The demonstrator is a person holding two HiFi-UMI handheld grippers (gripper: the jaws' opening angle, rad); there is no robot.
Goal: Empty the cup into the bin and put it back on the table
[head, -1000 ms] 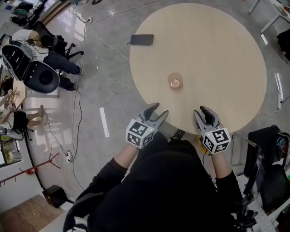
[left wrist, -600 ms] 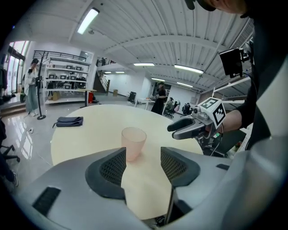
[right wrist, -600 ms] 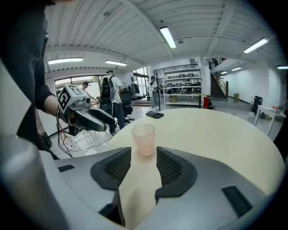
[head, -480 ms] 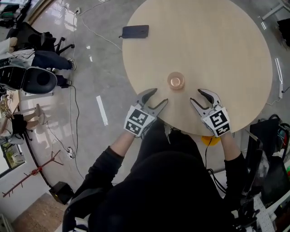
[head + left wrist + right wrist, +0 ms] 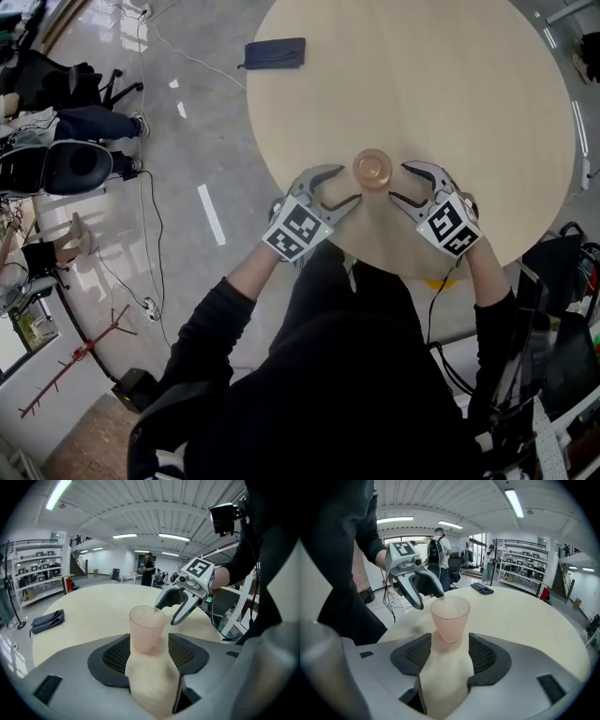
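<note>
pink translucent cup (image 5: 372, 169) stands upright on the round table (image 5: 450, 84), close to the edge nearest the person, so both hands can reach it. what's inside the cup, can't tell.

left gripper (image 5: 345, 186) sits at the cup's left and right gripper (image 5: 399, 183) at its right, both just inside that near edge. each is aimed inward at the cup, so the cup is bracketed between them.

both claws are wide and have just been opening. left gripper view and right gripper view each show the pads spread with the cup centred just ahead of the gap. no pad touches it and nothing is gripped.

reads as a pre-grasp: jaws spread to clear the cup wall, tips low and tilted down to meet the cup on its side. which claw takes it, can't tell, as both line up equally.

a dark folded cloth (image 5: 275, 53) lies well apart near the far left edge, out of the way. no bin shows in any view, so the emptying has not begun and the lift comes first.
</note>
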